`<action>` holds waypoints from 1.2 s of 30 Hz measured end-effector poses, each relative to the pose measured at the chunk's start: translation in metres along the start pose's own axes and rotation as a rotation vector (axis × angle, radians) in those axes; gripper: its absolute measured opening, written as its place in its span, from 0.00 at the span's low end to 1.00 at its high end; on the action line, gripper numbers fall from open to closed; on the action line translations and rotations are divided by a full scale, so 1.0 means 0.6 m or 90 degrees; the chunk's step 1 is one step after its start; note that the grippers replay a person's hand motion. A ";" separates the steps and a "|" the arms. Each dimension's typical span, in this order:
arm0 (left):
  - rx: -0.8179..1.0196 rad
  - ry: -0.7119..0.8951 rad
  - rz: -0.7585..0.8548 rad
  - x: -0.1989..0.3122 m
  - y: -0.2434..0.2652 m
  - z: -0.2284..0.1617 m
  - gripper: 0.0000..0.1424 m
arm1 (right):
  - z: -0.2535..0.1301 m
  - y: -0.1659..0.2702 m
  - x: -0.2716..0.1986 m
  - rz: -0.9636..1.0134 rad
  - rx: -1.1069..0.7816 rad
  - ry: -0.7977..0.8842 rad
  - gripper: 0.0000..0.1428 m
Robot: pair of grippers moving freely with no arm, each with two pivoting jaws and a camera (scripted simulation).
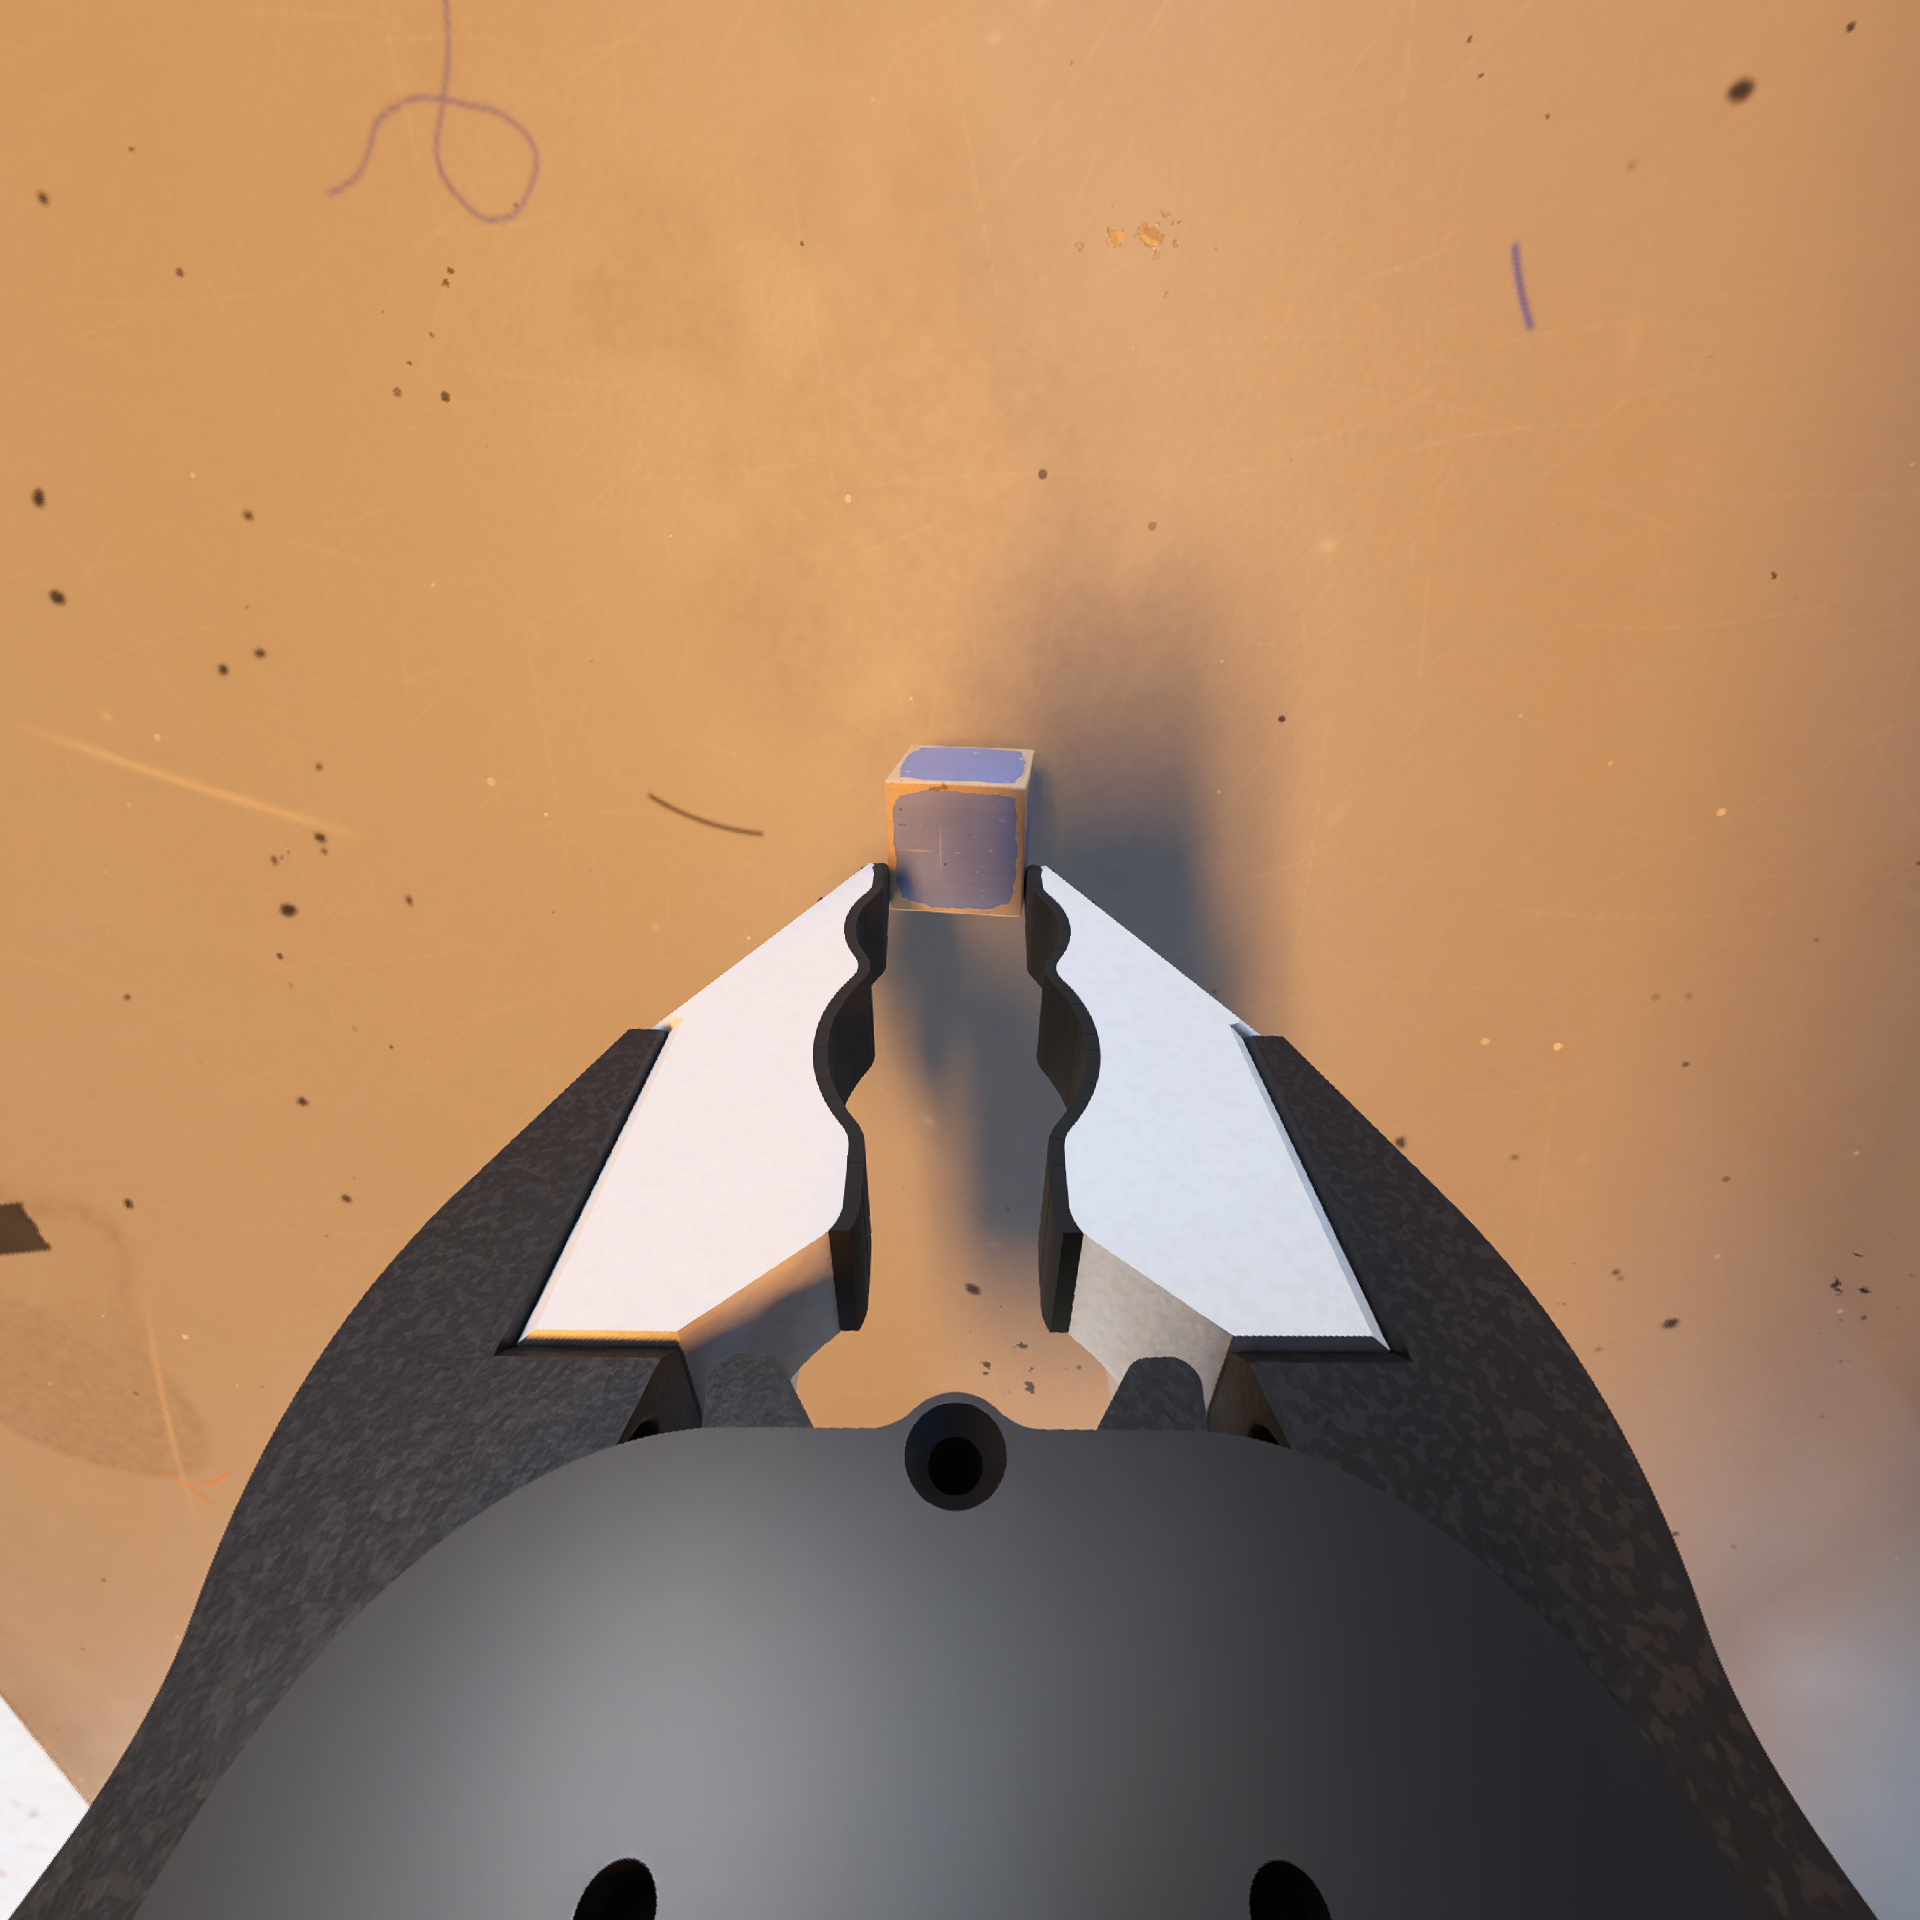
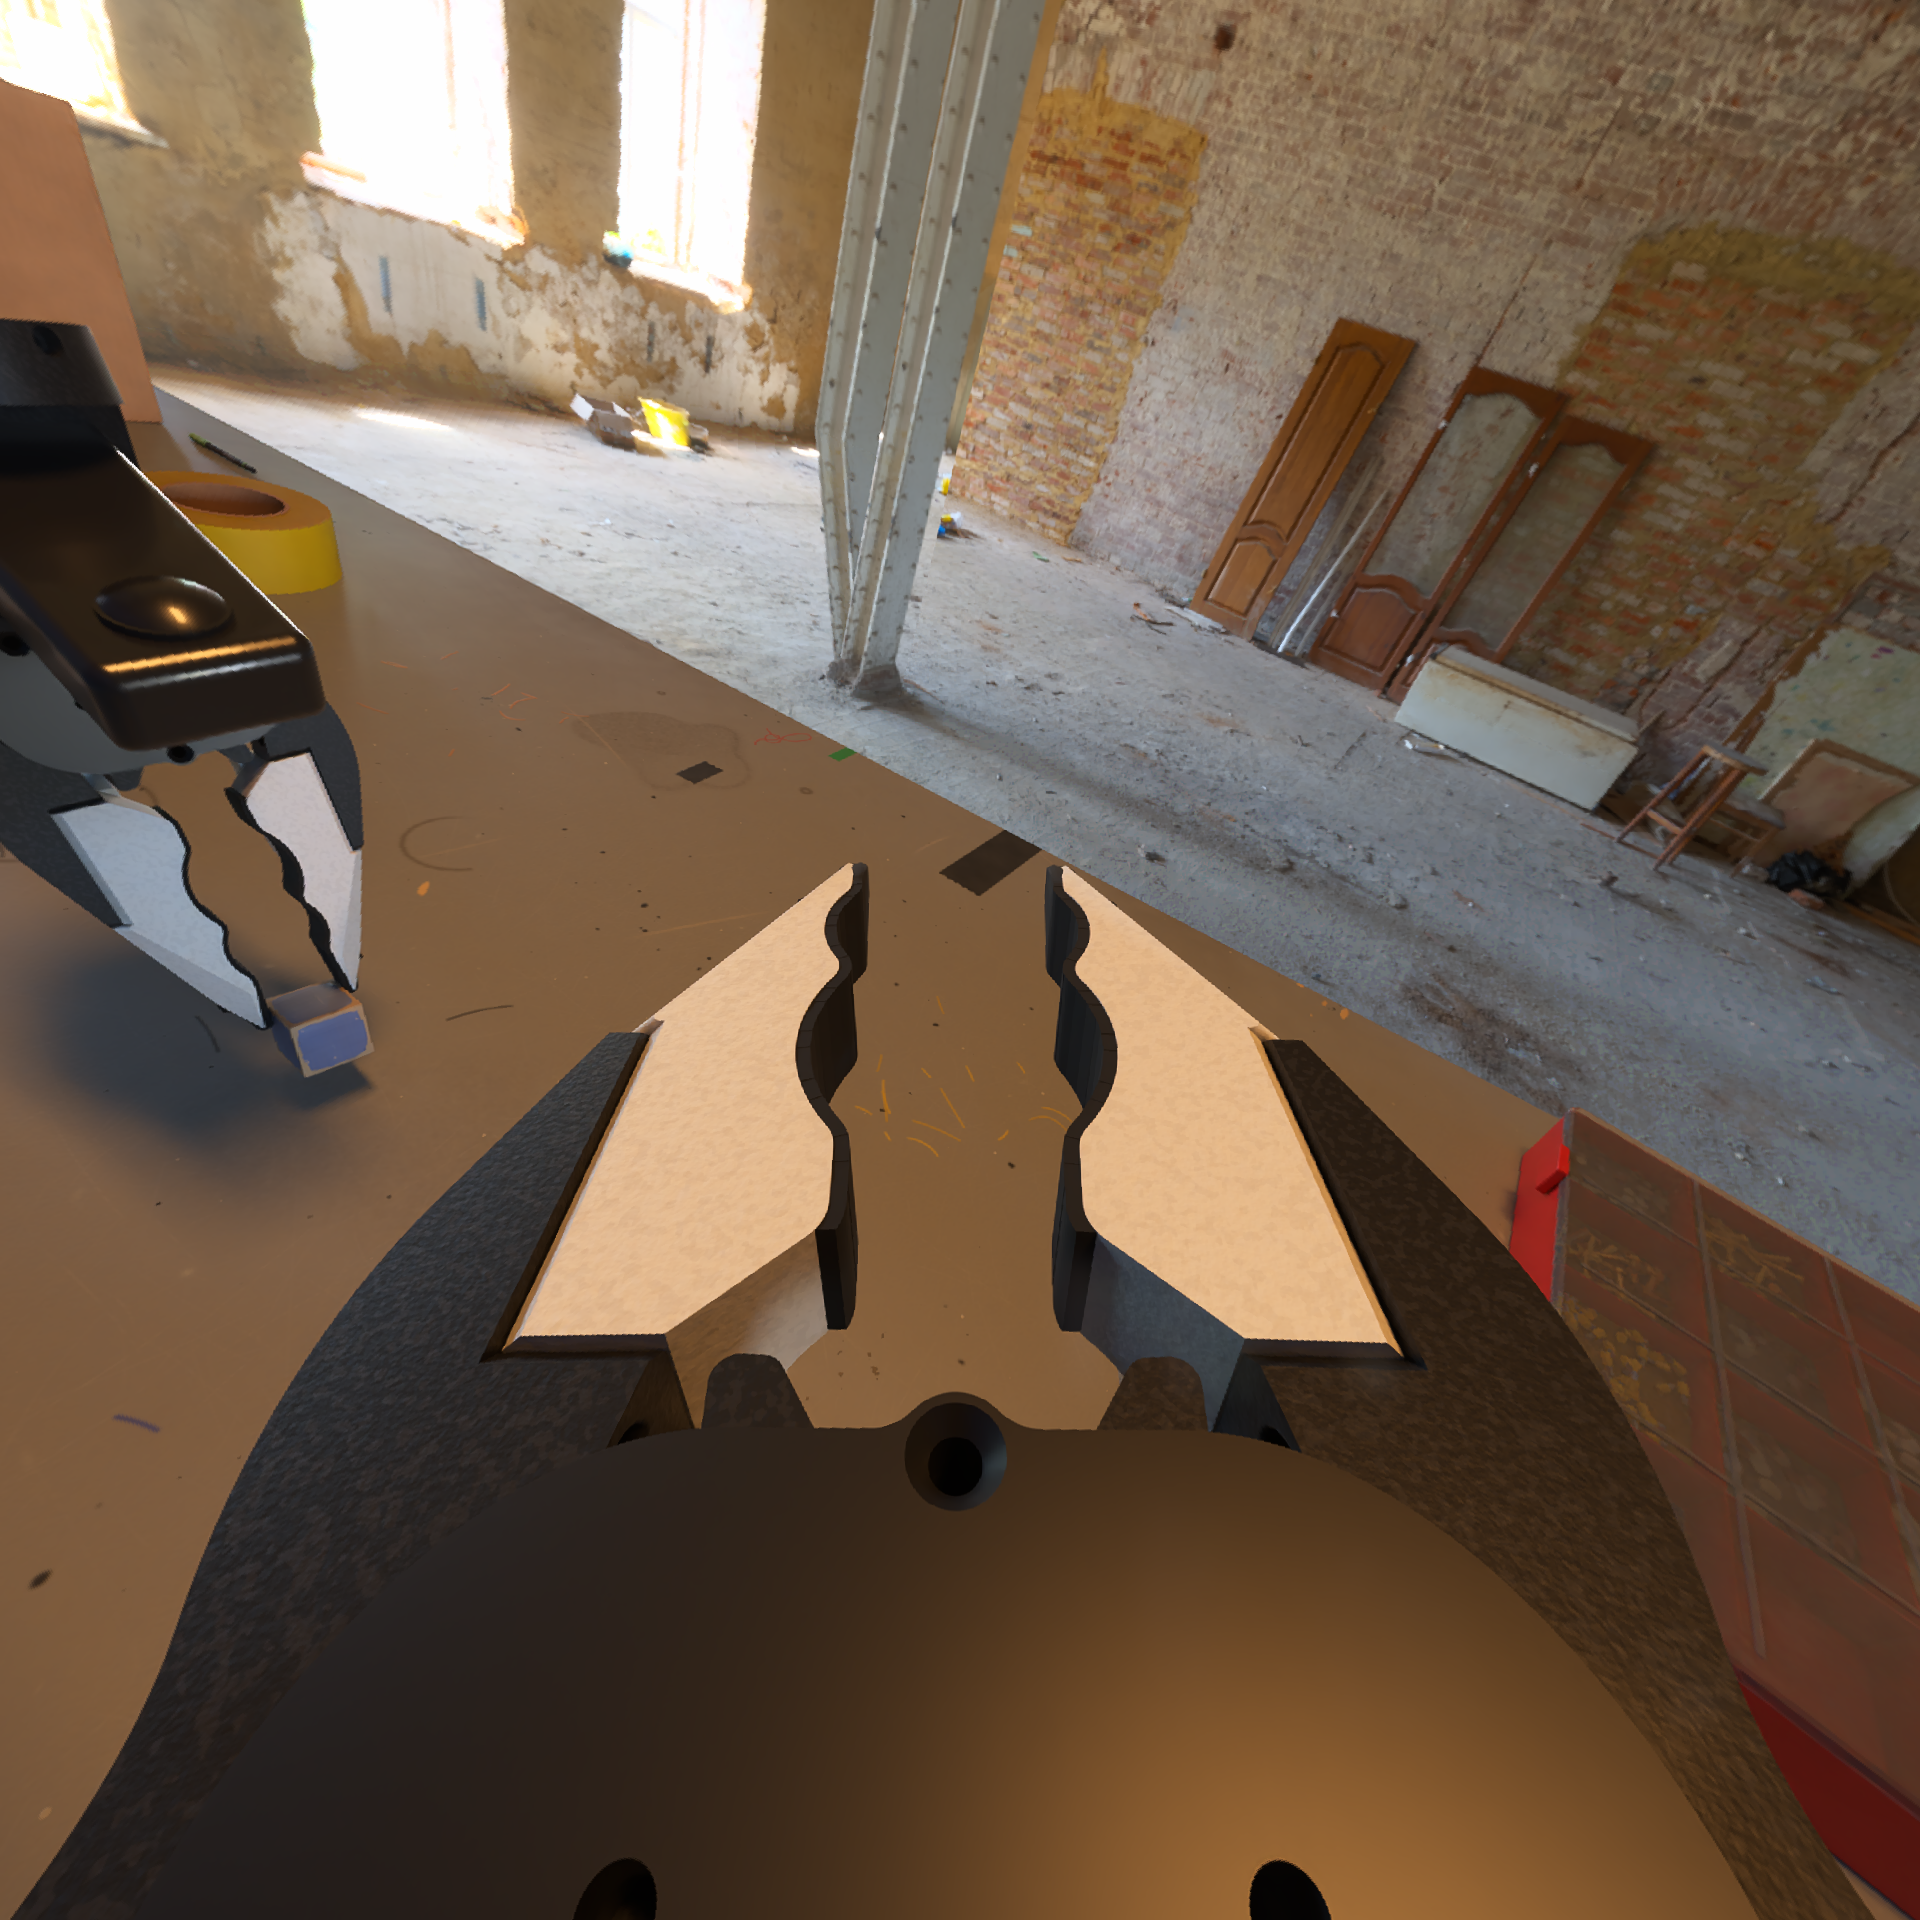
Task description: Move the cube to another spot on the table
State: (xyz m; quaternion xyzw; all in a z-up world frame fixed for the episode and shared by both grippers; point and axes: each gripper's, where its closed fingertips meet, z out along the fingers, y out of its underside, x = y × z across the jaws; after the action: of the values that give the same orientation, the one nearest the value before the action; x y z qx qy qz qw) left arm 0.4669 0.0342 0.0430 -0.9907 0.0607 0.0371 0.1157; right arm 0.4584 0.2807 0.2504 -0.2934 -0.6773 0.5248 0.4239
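My left tool is pinching the little blue cube right at its fingertips, at 12 o'clock, just above the brown tabletop. My right tool sits empty, jaws apart, with the cube at its 9 o'clock.

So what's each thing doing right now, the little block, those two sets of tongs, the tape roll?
Cube: pinched at the fingertips of the left tongs, seemingly just above the table.
Left tongs: shut on the cube.
Right tongs: open, holding nothing, above the table.
Yellow tape roll: lying flat on the table, untouched.
Red box: by the right tongs, untouched.
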 end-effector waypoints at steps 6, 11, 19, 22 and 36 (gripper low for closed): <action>-0.029 -0.006 0.023 -0.001 0.003 0.017 0.18 | 0.001 0.004 0.001 0.003 -0.006 -0.002 0.24; -0.030 0.000 0.027 0.000 0.001 0.025 0.18 | -0.002 0.012 0.007 0.017 -0.010 -0.003 0.24; -0.034 0.010 0.030 0.002 -0.002 0.037 0.18 | 0.000 0.018 0.008 0.022 -0.017 -0.007 0.24; -0.046 0.009 0.031 0.003 0.000 0.038 0.18 | 0.003 0.019 0.005 0.021 -0.018 -0.012 0.24; 0.003 -0.017 0.016 -0.009 -0.005 0.014 0.27 | 0.003 0.029 0.007 0.023 -0.033 -0.016 0.24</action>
State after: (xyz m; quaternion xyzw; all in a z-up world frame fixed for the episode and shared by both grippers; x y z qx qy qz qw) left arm 0.4612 0.0397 0.0360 -0.9890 0.0720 0.0520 0.1180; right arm 0.4539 0.2883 0.2344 -0.3100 -0.6907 0.5179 0.3983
